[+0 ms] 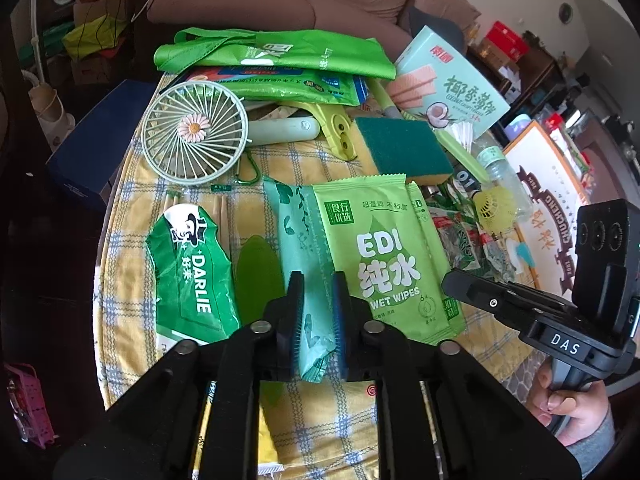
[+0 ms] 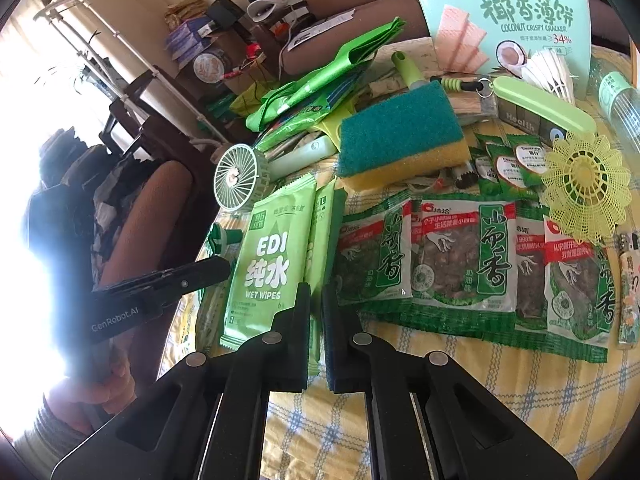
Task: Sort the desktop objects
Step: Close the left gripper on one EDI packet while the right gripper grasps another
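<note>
Between the fingers of the left hand-held gripper (image 1: pixel 316 316) sits a pale teal leaf-printed soft packet (image 1: pixel 302 248), pinched at its near end and lying on the yellow checked cloth of the counter (image 1: pixel 312 416). Just right of it, overlapping its edge, lie light green EDI wet wipes packs (image 1: pixel 384 256); to its left are a flat dark green leaf-shaped piece (image 1: pixel 256 276) and a crumpled green Darlie pouch (image 1: pixel 192 272). Farther off rest a pale green daisy-centred hand fan (image 1: pixel 194 132) and a green-and-yellow scouring sponge (image 1: pixel 402 148). The right hand-held gripper (image 2: pixel 316 334) hovers nearly closed over the wipes' edge, holding nothing, with green sunflower-seed bags (image 2: pixel 464 256) to its right.
</note>
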Tool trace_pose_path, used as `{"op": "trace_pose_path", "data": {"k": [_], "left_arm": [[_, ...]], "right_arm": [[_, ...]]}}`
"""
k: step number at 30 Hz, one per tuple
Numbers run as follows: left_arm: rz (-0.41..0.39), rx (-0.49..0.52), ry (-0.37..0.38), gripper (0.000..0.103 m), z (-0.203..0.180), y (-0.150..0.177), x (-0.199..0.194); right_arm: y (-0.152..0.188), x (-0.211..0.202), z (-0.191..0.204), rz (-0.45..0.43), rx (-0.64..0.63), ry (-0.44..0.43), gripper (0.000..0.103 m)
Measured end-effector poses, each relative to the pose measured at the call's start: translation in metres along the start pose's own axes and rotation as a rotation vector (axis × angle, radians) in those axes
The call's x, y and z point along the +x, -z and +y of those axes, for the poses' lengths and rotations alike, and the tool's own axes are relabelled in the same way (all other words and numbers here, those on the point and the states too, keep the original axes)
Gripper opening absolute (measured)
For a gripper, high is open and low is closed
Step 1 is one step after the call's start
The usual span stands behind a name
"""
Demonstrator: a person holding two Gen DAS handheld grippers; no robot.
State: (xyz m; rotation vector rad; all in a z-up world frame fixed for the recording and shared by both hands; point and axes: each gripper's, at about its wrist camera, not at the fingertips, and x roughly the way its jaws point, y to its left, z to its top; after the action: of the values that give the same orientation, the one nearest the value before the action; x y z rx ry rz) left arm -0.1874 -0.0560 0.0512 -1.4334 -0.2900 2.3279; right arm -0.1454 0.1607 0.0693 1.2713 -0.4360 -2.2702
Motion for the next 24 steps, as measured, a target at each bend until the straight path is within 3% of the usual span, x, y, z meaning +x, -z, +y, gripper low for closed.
{"op": "trace_pose_path", "data": {"k": [2,10,14,19,21,24], "left_arm": [[0.006,-0.012,0.007,0.045,-0.001,0.003,0.001],[0.046,-0.011,0.002,0.048,-0.002,0.017,0.003],[0.052,-0.023,0.037,0.064,0.001,0.028,0.001],[0.065,-0.002,0.02,0.061,-0.004,0.031,0.003],[0.079,0.01,0.022,0.047,-0.007,0.031,0.006],[0.091,0.027,0.005,0.04,-0.012,0.032,0.008]], "right_arm": [[0.002,0.002,0.003,0.005,-0.002,-0.002,0.005],[0.014,0.005,0.022,0.033,-0.063,-0.034,0.005],[0.023,0.005,0.019,0.049,-0.031,-0.07,0.005],[0.032,0.004,0.013,0.063,0.007,-0.086,0.005],[0.034,0.005,0.009,0.068,0.033,-0.109,0.008],[0.034,0.009,0.007,0.079,0.06,-0.121,0.012]]}}
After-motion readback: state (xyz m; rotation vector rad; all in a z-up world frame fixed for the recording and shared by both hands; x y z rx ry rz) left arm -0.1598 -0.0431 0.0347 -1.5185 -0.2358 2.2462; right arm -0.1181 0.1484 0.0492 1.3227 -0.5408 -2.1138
